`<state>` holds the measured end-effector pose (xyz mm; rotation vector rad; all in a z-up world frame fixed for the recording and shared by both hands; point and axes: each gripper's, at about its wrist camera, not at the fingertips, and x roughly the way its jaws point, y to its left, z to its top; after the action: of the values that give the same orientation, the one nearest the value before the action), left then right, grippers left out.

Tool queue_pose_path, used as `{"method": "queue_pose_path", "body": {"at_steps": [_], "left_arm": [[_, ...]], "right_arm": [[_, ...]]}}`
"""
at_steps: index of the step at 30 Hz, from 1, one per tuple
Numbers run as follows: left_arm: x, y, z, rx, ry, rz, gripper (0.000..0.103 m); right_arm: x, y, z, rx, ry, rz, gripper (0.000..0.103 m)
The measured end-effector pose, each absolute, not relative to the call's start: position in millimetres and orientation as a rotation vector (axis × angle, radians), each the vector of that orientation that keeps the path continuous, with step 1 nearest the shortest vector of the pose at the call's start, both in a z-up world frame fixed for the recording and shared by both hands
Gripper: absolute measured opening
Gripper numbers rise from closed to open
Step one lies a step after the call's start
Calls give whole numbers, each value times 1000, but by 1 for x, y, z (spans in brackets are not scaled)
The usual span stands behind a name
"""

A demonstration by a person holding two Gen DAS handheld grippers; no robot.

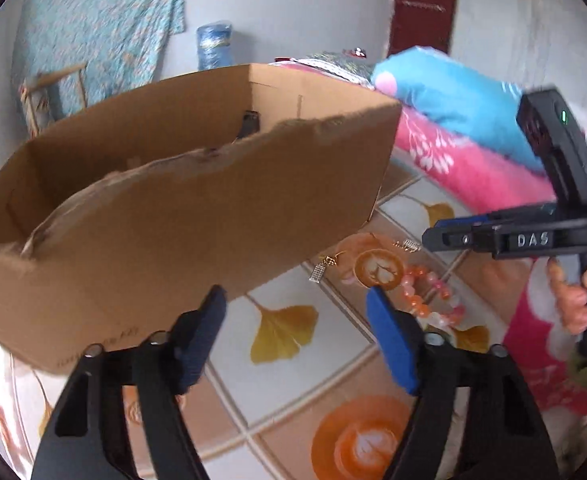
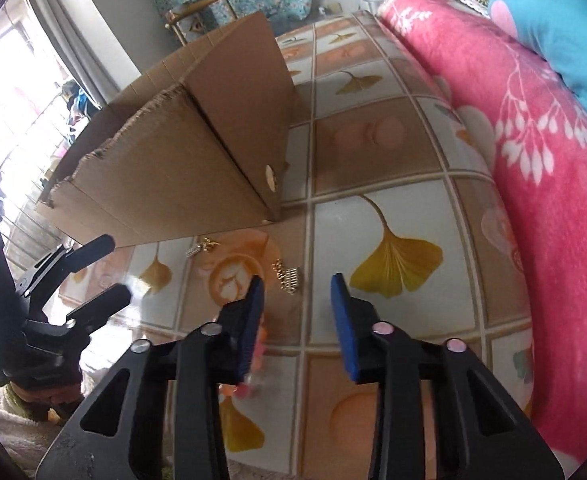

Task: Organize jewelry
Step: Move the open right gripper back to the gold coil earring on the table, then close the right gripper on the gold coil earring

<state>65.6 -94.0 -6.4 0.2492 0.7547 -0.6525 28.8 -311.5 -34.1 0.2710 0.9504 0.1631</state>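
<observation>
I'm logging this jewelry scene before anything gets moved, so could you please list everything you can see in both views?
Cardboard box: one, brown, open top with torn rim, on the patterned sheet, left of the jewelry.
Bead bracelet: one, orange and pink, on the sheet between the two grippers.
Earrings: two, gold and silver; one near the box's lower edge, one further right.
Patterned sheet: one, tiled with yellow leaves and orange circles, underneath everything.
Blanket: one, pink with white leaves, right of the sheet.
Pillow: one, blue, on the blanket.
Left gripper: black with blue pads, open, empty.
Right gripper: same, open, empty.
Right hand: gripping the handle.
</observation>
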Motion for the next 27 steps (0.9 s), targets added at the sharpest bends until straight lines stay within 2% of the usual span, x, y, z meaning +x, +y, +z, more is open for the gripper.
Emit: {"method": "queue_pose_path", "body": {"at_steps": [4,7,14,19,21,25,27], "left_arm": [[71,-111,-14,314,742,-679,45],[75,-122,-18,360,740,-683,37],[88,-136,-27,390,783,-680,24],[90,-142,-30,414,800,-675,22],[90,-144,-30,417,800,-681,19],[90,-149,-31,416,803,-690,4],[90,-150,-31,419,800,-686,4]], "right_arm": [[34,-308,-39,234,953,185,18],[36,-305,-40,201,943,194,16],[41,-302,-42,172,922,199,16],[41,-306,-43,192,915,206,16],[41,-307,-43,194,911,209,16],[40,-309,-43,202,906,210,16],[39,-310,-42,204,904,207,17]]}}
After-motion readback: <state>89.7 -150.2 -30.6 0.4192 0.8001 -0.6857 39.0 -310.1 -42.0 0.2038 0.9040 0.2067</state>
